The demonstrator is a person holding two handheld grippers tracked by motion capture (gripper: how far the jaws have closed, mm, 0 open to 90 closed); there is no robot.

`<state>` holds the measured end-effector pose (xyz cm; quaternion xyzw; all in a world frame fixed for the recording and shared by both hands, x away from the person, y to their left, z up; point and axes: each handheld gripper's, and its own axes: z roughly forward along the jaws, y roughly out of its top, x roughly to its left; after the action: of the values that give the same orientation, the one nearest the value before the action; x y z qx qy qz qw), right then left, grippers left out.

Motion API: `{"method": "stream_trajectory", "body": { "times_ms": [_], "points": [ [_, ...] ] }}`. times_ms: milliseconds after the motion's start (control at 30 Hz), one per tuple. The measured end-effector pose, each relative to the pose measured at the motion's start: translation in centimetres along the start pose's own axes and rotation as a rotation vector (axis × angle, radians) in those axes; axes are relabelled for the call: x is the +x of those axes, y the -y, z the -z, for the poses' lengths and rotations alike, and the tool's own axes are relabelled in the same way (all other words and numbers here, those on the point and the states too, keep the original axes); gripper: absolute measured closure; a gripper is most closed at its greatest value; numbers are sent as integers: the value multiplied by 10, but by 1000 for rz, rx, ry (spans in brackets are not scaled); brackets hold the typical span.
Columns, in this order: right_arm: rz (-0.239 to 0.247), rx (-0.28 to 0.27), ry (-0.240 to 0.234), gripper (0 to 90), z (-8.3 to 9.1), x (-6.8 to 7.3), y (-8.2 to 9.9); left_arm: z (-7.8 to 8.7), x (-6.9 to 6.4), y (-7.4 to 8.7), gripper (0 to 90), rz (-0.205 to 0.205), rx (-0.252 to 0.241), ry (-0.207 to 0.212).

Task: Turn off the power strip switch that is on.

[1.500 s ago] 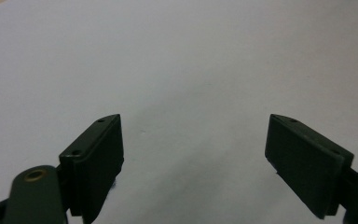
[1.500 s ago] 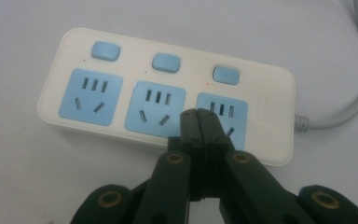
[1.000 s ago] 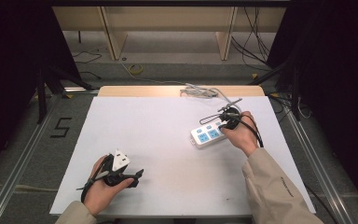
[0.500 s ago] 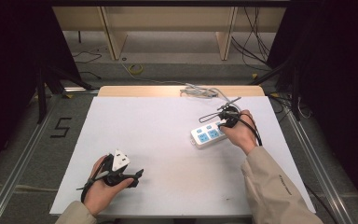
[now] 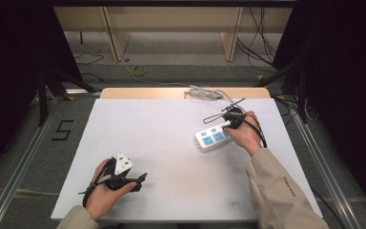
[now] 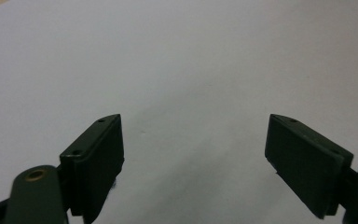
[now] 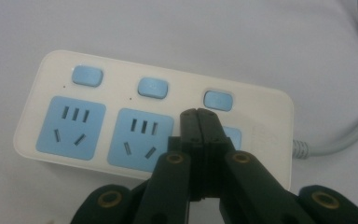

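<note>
We keep right claw point(image 7: 199, 116) pressed together, tips just below third button point(image 7: 218, 99) of strip point(image 7: 51, 74); press squarely. Left claw point(image 6: 193, 158) spread over tabletop point(image 6: 191, 56).

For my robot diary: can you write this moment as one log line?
left gripper: open, over bare table | right gripper: shut, tips over power strip, by third button

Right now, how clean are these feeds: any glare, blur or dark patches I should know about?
High view: the white table is evenly lit and free of glare, while the surroundings fall to near black. Left gripper view: the open left tongs look soft and dark against a dim grey surface. Right gripper view: the power strip is reasonably sharp, with the shut right tongs covering part of its third socket.
</note>
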<state>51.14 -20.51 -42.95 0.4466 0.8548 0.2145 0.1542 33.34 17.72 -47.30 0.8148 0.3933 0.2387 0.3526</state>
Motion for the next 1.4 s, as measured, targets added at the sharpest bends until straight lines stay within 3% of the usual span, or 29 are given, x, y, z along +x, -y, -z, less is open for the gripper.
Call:
{"method": "stream_trajectory", "body": {
  "times_ms": [1400],
  "points": [
    [-18, 20, -1, 900, -13, -10, -19, -1, 0, 0, 193, 3, -1, 2]
  ]
}}
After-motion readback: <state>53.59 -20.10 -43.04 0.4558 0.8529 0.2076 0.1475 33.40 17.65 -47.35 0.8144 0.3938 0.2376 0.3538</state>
